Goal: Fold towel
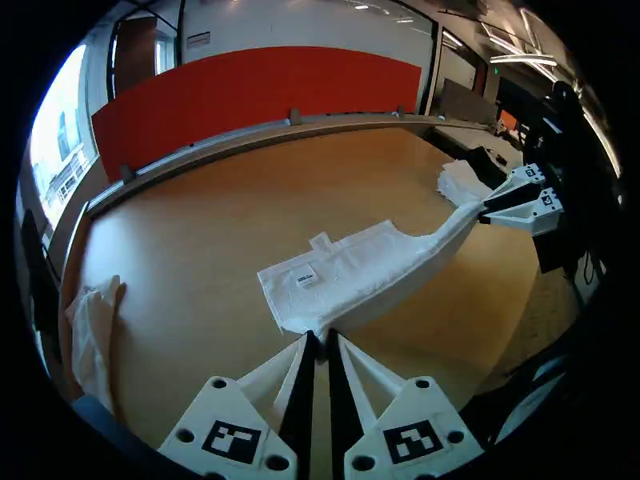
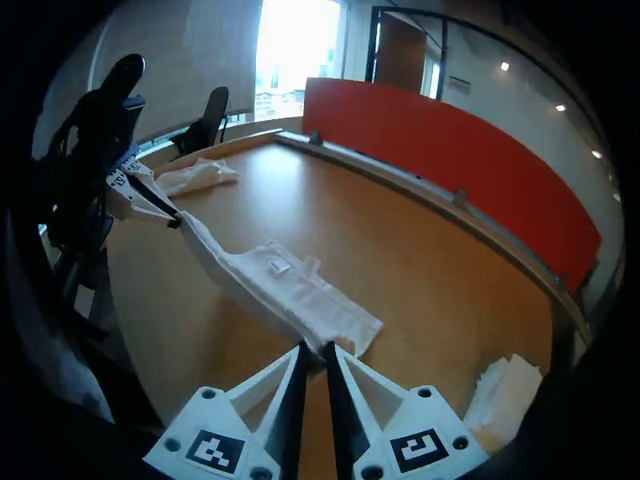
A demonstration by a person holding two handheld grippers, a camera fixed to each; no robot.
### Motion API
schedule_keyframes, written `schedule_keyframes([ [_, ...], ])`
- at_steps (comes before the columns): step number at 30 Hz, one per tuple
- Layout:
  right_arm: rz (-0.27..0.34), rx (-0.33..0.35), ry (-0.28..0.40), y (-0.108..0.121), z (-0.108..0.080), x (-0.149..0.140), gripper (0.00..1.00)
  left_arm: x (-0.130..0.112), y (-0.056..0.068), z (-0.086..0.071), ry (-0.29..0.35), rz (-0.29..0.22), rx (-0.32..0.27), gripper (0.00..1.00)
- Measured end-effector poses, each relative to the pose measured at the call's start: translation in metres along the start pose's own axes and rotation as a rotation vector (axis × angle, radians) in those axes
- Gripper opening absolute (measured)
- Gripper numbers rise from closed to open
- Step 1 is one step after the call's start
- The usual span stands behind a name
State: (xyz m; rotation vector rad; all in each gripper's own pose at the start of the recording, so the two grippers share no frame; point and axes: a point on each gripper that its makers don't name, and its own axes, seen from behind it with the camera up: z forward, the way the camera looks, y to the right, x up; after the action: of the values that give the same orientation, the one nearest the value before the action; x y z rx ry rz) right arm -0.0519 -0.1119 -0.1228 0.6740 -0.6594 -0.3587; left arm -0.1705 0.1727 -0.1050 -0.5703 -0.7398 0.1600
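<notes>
Wood-tone tabletop (image 1: 200, 240), smooth with a matte sheen. Red partition panel (image 1: 256, 88) runs along its far edge.

Left gripper (image 1: 320, 338): jaws pinched almost fully together with only a thin slit between them. They clamp a corner of the white towel (image 1: 352, 276) at the tips.

Right gripper (image 2: 316, 350): same state, jaws nearly closed and clamped on the opposite end of the towel.

Towel runs straight ahead from each pair of jaws to the other pair. The wide middle section lies flat on the tabletop. In both views the far end narrows into a taut strip and rises off the wood to the distant jaws.

Writing: small white sewn tag (image 1: 306, 278) on the towel, ahead of the left jaws. It carries dark print too small to read. Short hanging loop (image 1: 322, 240) sticks out of the towel's far edge just beyond the tag. Black-and-white square markers (image 1: 234, 442) sit on the jaw bases and carry no text.

Materials:
- Towel is soft matte fabric, hemmed and lightly creased.
- Jaws are white plastic wedges with black inner faces and round holes.

Crumpled white cloth (image 1: 92, 320) lies well left of the left jaws at the tabletop edge. Stack of folded white towels (image 2: 500, 392) sits to the right of the right jaws.
</notes>
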Motion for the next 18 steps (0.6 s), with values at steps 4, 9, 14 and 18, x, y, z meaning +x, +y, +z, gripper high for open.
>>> schedule_keyframes([
  [4,-0.012,0.001,-0.009,0.001,0.005,-0.001,0.16,0.000,-0.002,0.005,-0.008,0.000,0.005,0.11],
  [9,-0.023,-0.001,-0.026,0.007,0.015,-0.004,0.16,0.003,-0.007,0.016,-0.012,-0.007,0.012,0.11],
  [14,-0.021,-0.011,-0.048,0.019,0.029,-0.007,0.16,0.008,-0.010,0.032,-0.018,-0.021,0.006,0.11],
  [18,-0.013,-0.020,-0.063,0.028,0.042,-0.009,0.16,0.011,-0.016,0.046,-0.027,-0.021,0.012,0.11],
])
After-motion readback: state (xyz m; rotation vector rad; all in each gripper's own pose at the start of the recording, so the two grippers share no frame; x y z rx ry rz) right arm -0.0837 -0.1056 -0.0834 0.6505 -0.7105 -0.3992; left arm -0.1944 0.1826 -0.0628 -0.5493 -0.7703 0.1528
